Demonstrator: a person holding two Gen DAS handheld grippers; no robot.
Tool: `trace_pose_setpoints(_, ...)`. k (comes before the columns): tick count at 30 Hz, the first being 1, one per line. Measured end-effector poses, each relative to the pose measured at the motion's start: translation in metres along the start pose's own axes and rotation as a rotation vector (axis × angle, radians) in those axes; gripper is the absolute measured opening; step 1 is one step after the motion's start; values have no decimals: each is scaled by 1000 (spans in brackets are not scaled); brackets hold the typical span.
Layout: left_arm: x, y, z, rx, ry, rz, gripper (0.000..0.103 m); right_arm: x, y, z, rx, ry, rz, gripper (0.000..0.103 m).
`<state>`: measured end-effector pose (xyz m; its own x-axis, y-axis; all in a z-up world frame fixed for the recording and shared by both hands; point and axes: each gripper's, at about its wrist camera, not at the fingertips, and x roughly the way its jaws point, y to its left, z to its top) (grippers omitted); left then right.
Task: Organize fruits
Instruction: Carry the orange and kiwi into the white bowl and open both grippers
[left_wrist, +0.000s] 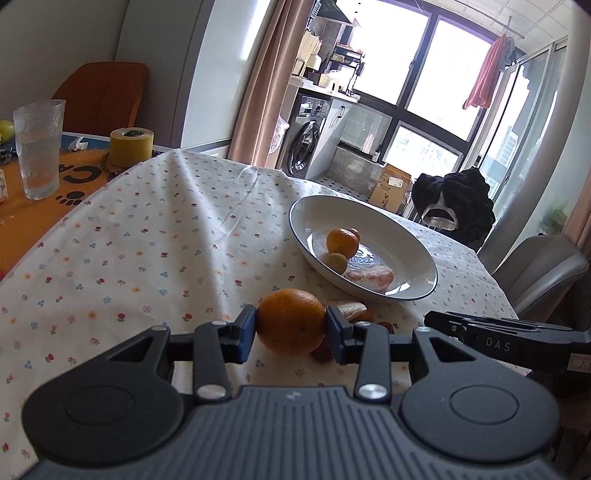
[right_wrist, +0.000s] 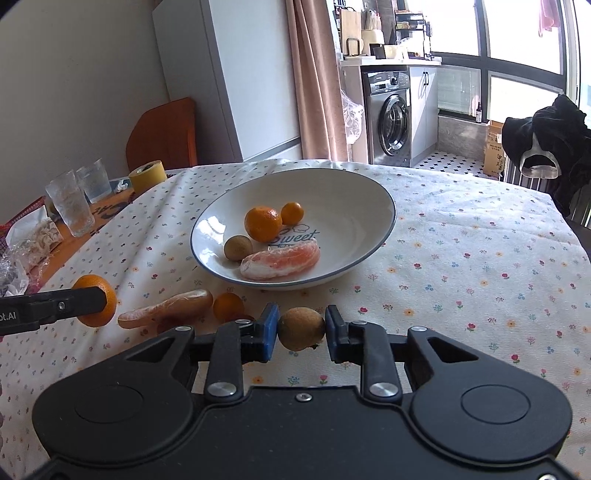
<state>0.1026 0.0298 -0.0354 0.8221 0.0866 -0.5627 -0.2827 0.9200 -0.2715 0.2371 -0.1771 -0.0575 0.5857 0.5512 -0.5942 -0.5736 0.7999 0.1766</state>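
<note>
We see our left gripper (left_wrist: 291, 329) clamped on one orange (left_wrist: 291, 321), held just above the tablecloth (left_wrist: 147, 240). Our right gripper (right_wrist: 301, 330) grips one small brown fruit (right_wrist: 301, 328).

Ahead of both, the bowl (right_wrist: 354, 195) holds four pieces: two oranges, one brown fruit, one peeled grapefruit segment (right_wrist: 280, 260).

Between the grippers, on the cloth: one more segment (right_wrist: 166, 308) and one small orange (right_wrist: 228, 306).

The right view shows two glasses (right_wrist: 79, 195) far left; the left view shows only one. Both show one tape roll (left_wrist: 131, 146).
</note>
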Motion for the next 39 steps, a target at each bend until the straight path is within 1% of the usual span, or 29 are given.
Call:
trace_pose_setpoints(8,11,-8,15,17,-8,-6,39,-1,-2,19,-4,-39,11,25)
trace_pose_setpoints(21,37,-28,40,60,2,-8,39,17,-17,43,19,-64,41,25)
trace_pose_setpoints(26,53,-37,50,88,14,-3,39,26,-30,45,52,-84,87,26)
trace_pose_setpoints(28,58,-41,52,97,17,-1,39,29,-32,44,63,-85,120,28)
trace_pose_setpoints(29,62,-44,53,102,20,-2,39,30,-35,43,76,-84,133,31)
trace_pose_setpoints(31,67,-48,54,107,25,-3,39,30,-39,42,88,-77,139,31)
trace_pose_setpoints(35,78,-59,57,129,33,-6,39,25,-45,42,101,-93,146,31)
trace_pose_setpoints(39,85,-66,62,131,36,1,39,19,-58,42,133,-107,150,31)
